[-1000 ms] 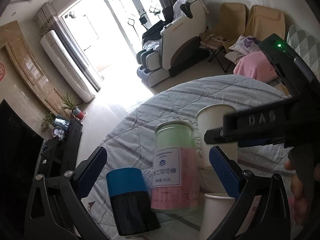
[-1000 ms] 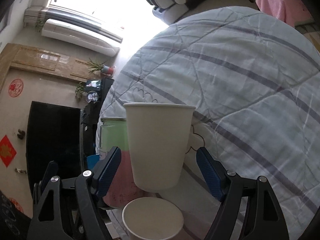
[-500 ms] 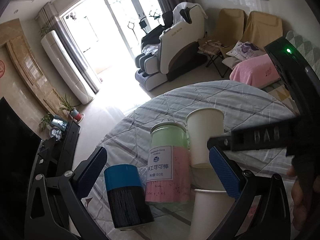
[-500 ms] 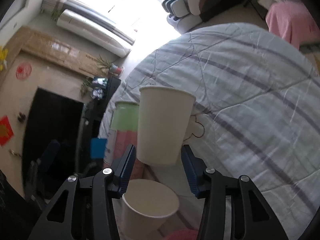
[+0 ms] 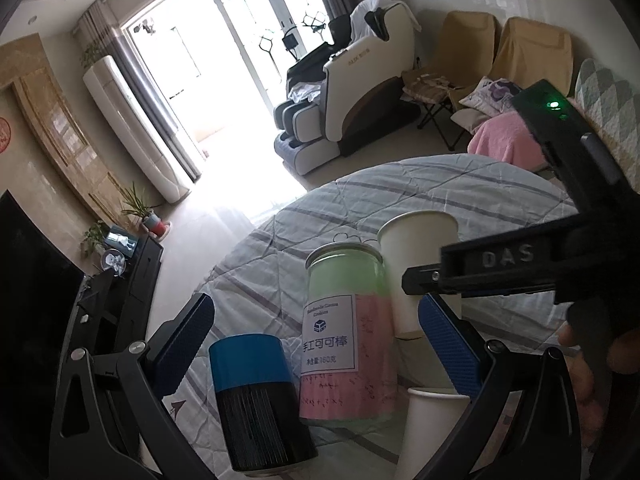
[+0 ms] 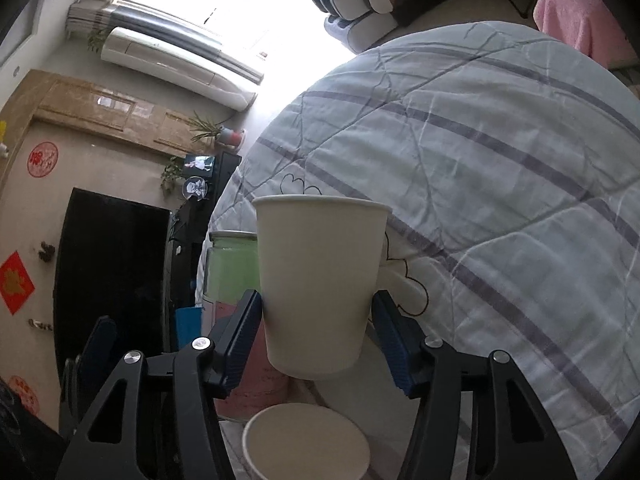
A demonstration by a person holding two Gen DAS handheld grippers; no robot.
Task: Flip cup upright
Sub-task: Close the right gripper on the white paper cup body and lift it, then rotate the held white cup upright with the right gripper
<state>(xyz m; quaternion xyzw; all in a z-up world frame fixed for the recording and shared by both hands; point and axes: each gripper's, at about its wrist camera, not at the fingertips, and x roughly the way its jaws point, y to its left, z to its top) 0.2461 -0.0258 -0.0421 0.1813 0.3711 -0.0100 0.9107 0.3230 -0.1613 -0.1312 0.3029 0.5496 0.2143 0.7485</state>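
A white paper cup (image 6: 318, 280) stands upright with its wide mouth on top, on the table with the striped grey cloth (image 6: 500, 184). My right gripper (image 6: 318, 328) has both blue pads against the cup's lower sides. The same cup (image 5: 418, 264) shows in the left wrist view, behind the black arm of the right gripper. My left gripper (image 5: 316, 340) is open and holds nothing; it hovers wide around the jar and the can.
A green and pink labelled jar (image 5: 346, 332) stands just left of the cup. A black can with a blue top (image 5: 256, 396) stands nearest the left gripper. A second upright white cup (image 6: 306, 442) stands just in front of the held one.
My right gripper went from wide open around the cup to closed against its sides. The left gripper's view shifted slightly; it stayed open.
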